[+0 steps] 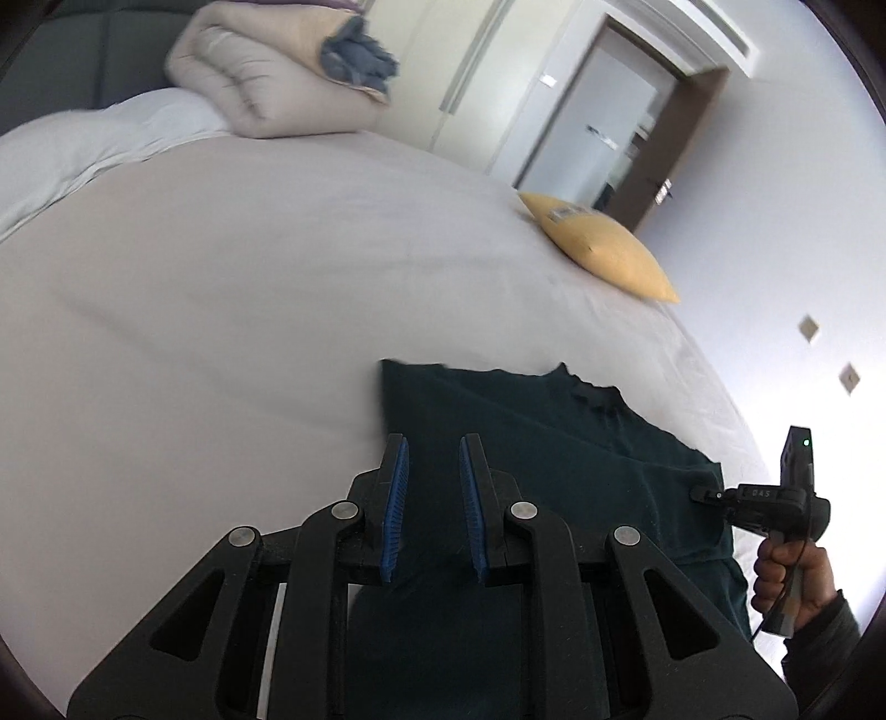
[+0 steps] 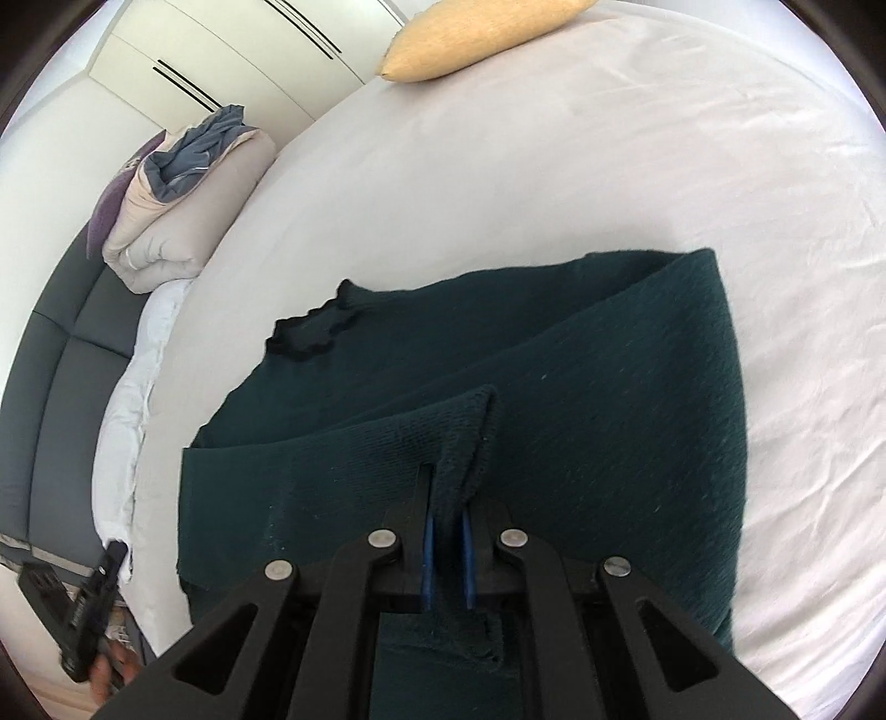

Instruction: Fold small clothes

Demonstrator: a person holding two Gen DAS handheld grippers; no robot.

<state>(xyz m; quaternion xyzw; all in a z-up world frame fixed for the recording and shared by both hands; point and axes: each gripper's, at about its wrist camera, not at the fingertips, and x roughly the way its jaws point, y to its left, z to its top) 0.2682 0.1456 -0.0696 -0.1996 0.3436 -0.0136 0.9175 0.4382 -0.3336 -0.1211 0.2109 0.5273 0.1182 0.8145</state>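
A dark green knit sweater (image 2: 581, 387) lies on the white bed sheet (image 2: 554, 166), partly folded, with its collar (image 2: 310, 332) toward the far left. My right gripper (image 2: 448, 498) is shut on a cuff or edge of the sweater and holds it over the body of the garment. In the left wrist view the sweater (image 1: 554, 443) lies ahead. My left gripper (image 1: 434, 459) is open and empty above the sweater's left part. The right gripper (image 1: 703, 493) also shows there, pinching the sweater's right edge.
A yellow pillow (image 1: 603, 243) lies near the bed's far edge, also in the right wrist view (image 2: 470, 33). A folded beige duvet (image 1: 260, 72) with a blue cloth sits by the headboard (image 2: 50, 376). A wardrobe (image 2: 232, 50) and a doorway (image 1: 609, 127) stand beyond the bed.
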